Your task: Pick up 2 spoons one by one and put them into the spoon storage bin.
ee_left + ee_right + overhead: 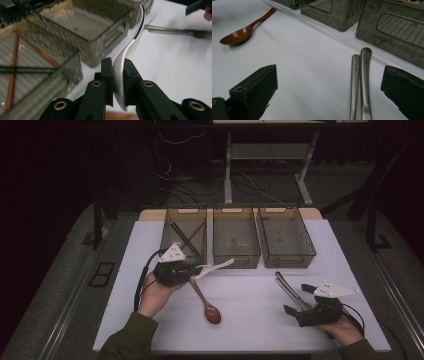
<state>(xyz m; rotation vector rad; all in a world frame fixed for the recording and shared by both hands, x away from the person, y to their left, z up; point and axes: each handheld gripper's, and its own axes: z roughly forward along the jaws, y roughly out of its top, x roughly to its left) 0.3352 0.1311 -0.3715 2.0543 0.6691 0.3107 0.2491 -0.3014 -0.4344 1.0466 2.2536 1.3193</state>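
1. Your left black two-jaw gripper has brass-coloured rivets, and it's got the glossy white ceramic spoon with a thin dark line along its edge.
2. The reddish-brown wooden spoon is plain, no pattern.
3. The two silver-grey metal utensil handles have tiny dark lettering.
4. The three smoky translucent plastic bins have ribbed, striped floors.
5. The thin brown and black chopsticks cross each other.
6. The white table cover is plain.
7. Your olive-green sleeve is plain too.

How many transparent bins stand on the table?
3, in a row at the far edge: left bin holding chopsticks, middle bin, right bin.
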